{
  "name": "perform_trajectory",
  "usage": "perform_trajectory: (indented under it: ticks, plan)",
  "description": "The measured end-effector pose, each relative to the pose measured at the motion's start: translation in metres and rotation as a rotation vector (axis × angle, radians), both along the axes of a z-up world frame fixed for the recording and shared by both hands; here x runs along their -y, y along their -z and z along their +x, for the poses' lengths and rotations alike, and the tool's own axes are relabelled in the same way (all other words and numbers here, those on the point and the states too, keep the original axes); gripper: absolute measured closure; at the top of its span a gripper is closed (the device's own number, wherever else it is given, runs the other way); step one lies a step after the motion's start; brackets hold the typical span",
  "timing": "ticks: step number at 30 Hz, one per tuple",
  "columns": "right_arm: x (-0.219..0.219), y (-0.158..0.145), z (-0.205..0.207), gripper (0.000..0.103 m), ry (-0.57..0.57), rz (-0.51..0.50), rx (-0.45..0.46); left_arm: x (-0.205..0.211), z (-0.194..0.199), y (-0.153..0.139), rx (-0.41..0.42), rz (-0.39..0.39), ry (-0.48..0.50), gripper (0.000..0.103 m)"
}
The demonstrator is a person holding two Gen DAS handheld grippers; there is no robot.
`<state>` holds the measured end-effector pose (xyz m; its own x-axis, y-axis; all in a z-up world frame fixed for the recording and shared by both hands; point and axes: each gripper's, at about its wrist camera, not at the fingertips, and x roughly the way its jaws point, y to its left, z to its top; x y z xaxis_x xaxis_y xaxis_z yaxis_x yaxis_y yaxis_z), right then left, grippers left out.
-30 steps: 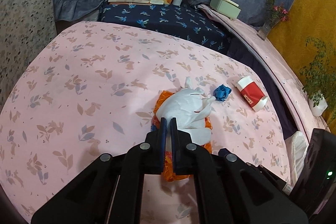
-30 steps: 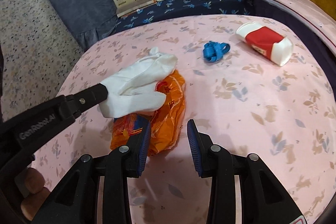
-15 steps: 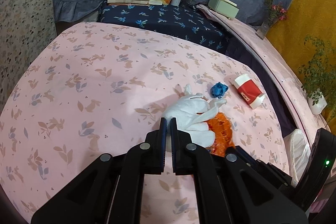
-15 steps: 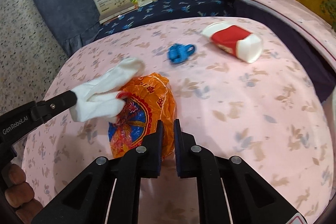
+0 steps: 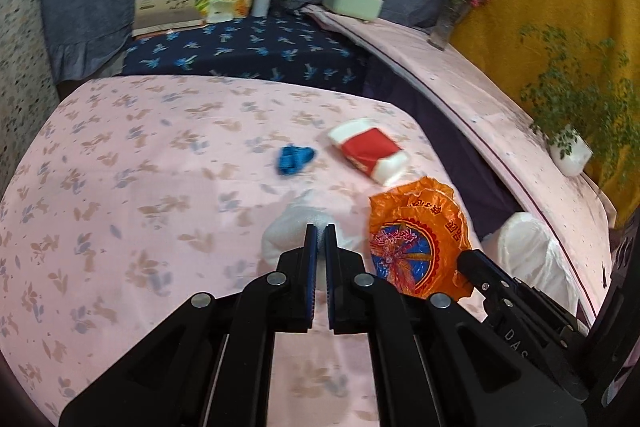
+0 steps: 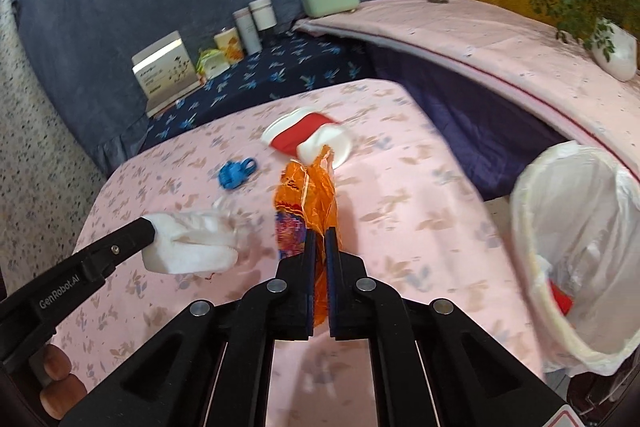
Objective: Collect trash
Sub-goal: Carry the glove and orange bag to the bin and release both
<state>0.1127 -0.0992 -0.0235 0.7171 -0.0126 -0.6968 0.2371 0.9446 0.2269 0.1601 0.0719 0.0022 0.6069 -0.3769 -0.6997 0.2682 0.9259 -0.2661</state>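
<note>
My left gripper (image 5: 319, 227) is shut on a white glove (image 5: 288, 227), held above the pink floral table; the glove also shows in the right wrist view (image 6: 192, 243). My right gripper (image 6: 319, 233) is shut on an orange snack wrapper (image 6: 310, 195), lifted off the table; the wrapper also shows in the left wrist view (image 5: 416, 239). A blue crumpled scrap (image 5: 294, 158) and a red-and-white packet (image 5: 372, 151) lie on the table beyond. A trash bin with a white liner (image 6: 576, 251) stands to the right of the table.
A dark blue floral surface (image 5: 248, 51) behind holds a box, cans and a green tin. A pink-covered ledge (image 6: 500, 43) on the right carries a vase and a potted plant (image 6: 612, 43). The pink table's edge (image 6: 472, 187) is near the bin.
My right gripper shut on the orange wrapper and lifted it to the right, toward the bin. My left gripper lifted the glove off the wrapper and also swung right.
</note>
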Motion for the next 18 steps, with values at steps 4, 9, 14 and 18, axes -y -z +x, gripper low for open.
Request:
perform_trajectory:
  ticks: [4, 9, 14, 18]
  plan:
    - [0.030, -0.010, -0.018, 0.099, 0.047, 0.007, 0.027, 0.034, -0.010, -0.010, 0.020, 0.010, 0.054, 0.100]
    - [0.070, -0.019, -0.042, 0.099, 0.117, 0.022, 0.056, 0.078, -0.025, -0.022, 0.048, 0.023, 0.127, 0.100]
    - [0.108, -0.023, -0.064, 0.099, 0.181, 0.036, 0.073, 0.124, -0.039, -0.029, 0.066, 0.039, 0.198, 0.099]
    - [0.134, -0.023, -0.082, 0.099, 0.231, 0.046, 0.082, 0.156, -0.050, -0.030, 0.069, 0.047, 0.253, 0.100]
